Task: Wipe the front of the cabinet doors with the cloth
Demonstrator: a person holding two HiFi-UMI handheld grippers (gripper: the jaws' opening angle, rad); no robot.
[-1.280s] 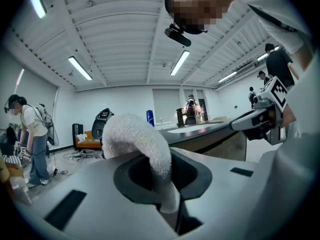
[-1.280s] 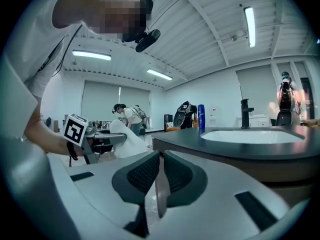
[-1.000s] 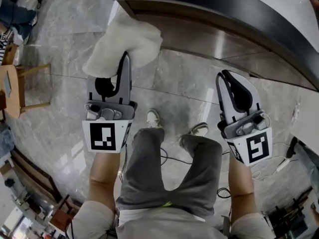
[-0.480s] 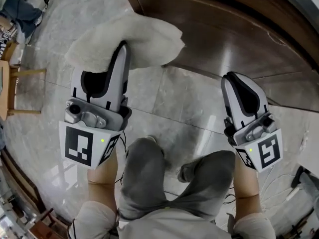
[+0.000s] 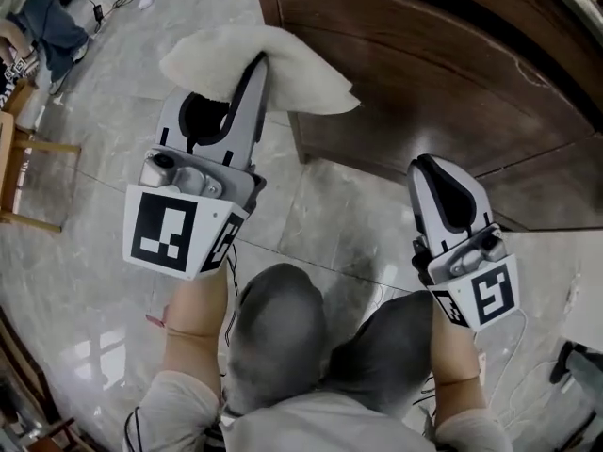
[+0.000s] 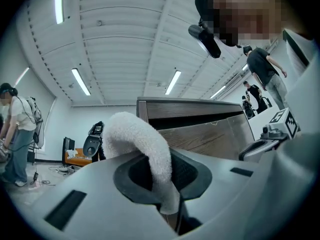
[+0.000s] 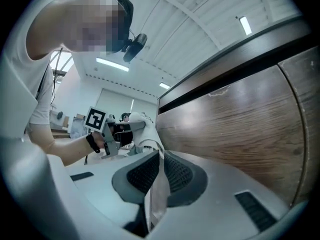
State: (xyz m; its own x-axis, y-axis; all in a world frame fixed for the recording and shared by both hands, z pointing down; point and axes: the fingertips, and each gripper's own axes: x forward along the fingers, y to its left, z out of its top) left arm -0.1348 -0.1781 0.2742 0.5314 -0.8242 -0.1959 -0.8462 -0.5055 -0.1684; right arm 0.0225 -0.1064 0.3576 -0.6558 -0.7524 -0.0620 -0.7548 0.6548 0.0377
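At left, above grey marble floor (image 5: 85, 130): left gripper (image 5: 256, 64), jaws clamped on white fleecy cloth (image 5: 301, 73). Cloth bunched at left corner of brown wooden cabinet door (image 5: 433, 83); contact with door unclear. At right: right gripper (image 5: 430, 164), jaws pressed together, nothing between, low before door, apart from cloth.

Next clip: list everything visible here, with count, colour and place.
cloth: one, white, fluffy, over the cabinet's corner
cabinet: one, dark brown wood, upper right of head view
floor: grey marble tiles, underneath
wooden stool: one, light brown, far left edge, partly cut off
bystanders: at least two, background of left gripper view
legs: two, grey trousers, bottom centre
left claw: one, grey-white, shut on the cloth
right claw: one, grey-white, shut, empty, beside the cabinet
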